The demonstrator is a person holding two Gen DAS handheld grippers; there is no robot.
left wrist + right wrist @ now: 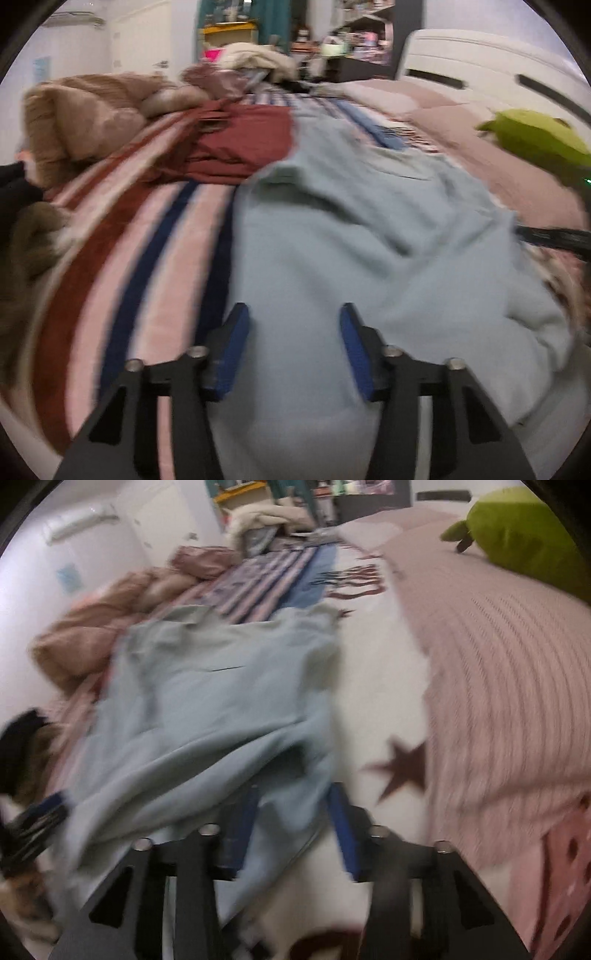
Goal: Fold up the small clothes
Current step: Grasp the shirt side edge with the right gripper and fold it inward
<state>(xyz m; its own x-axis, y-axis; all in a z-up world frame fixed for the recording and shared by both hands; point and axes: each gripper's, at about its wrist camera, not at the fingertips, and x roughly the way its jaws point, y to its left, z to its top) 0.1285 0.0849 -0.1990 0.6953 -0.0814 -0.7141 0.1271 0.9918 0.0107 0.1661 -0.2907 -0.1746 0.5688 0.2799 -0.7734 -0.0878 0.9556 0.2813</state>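
A light blue garment (351, 240) lies spread and wrinkled on a striped blanket (155, 240) on a bed. My left gripper (295, 332) hovers low over its near left part. Its blue pads (236, 332) stand apart, with flat cloth showing in the gap and nothing pinched. In the right wrist view the same garment (207, 701) has its near right edge bunched. My right gripper (293, 812) is at that edge. Cloth runs between its separated pads and drapes over the left finger (243, 823). The blur hides any finer contact.
Folded maroon clothing (243, 144) sits beyond the garment. A brown quilt (81, 118) is heaped at the left. To the right lie a pink ribbed cover (498, 683), a white sheet with a dark star (399, 771) and a green plush toy (524, 531).
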